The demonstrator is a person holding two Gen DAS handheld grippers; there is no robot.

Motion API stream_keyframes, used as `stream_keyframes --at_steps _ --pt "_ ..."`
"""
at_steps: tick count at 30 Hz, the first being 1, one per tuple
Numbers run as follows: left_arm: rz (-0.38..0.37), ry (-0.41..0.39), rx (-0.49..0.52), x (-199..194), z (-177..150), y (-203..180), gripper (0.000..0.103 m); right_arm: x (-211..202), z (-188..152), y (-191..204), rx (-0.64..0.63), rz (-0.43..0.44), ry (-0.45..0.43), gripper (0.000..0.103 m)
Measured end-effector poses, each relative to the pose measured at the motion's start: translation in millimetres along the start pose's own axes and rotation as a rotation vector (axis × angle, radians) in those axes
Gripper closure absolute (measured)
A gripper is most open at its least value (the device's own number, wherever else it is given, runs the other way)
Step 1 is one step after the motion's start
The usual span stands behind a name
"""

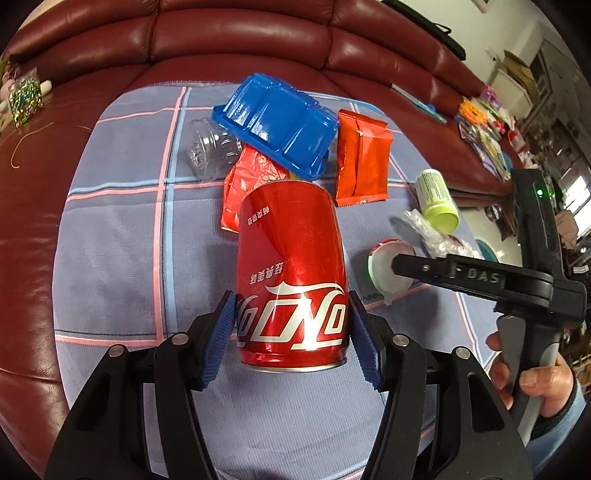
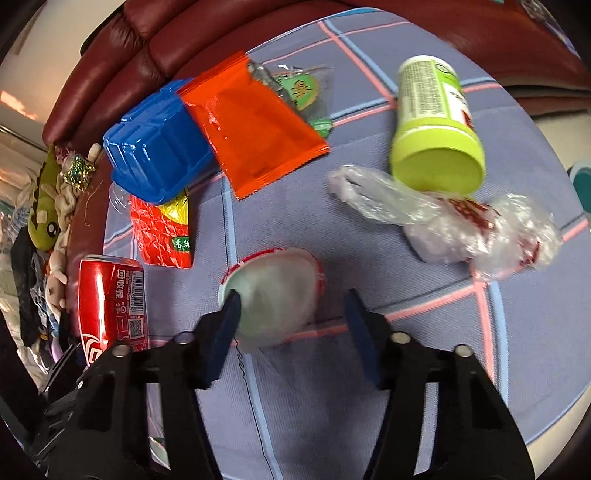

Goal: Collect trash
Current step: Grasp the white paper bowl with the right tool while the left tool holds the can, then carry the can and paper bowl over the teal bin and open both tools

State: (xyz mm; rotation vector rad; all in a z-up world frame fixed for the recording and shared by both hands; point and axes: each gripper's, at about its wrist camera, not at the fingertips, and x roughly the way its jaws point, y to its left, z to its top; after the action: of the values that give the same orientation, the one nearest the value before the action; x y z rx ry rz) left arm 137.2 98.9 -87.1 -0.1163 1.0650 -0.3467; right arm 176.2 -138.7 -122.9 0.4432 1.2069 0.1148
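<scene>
My red can (image 1: 291, 273) has white lettering and a silver rim. The cloth (image 1: 122, 258) under it is greyish-blue, checked with pink and light-blue lines. There's a bright blue tray (image 1: 277, 122), an orange packet (image 1: 364, 158), a lime-green bottle (image 2: 436, 125), and a dark red leather sofa (image 1: 240, 33). My tools are black with blue pads (image 1: 221, 332).
</scene>
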Motion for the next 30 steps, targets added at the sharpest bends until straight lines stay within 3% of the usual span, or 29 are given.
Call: stream_keyframes --at_steps 2,6,17,30 --pt "0.004 0.003 0.007 0 -1 -1 0.043 3 -1 2 -0.003 -0.001 0.004 0.065" --pt "-0.001 0.012 0.017 2 -2 -5 0.043 9 -3 5 -0.019 -0.002 0.022 0.097" --pt "-0.030 0.015 0.078 9 5 -41 0.042 -41 -4 -35 0.013 -0.011 -0.071 0.098" --pt "-0.058 0.009 0.264 14 8 -149 0.042 -131 -22 -125 0.108 -0.071 -0.250 0.098"
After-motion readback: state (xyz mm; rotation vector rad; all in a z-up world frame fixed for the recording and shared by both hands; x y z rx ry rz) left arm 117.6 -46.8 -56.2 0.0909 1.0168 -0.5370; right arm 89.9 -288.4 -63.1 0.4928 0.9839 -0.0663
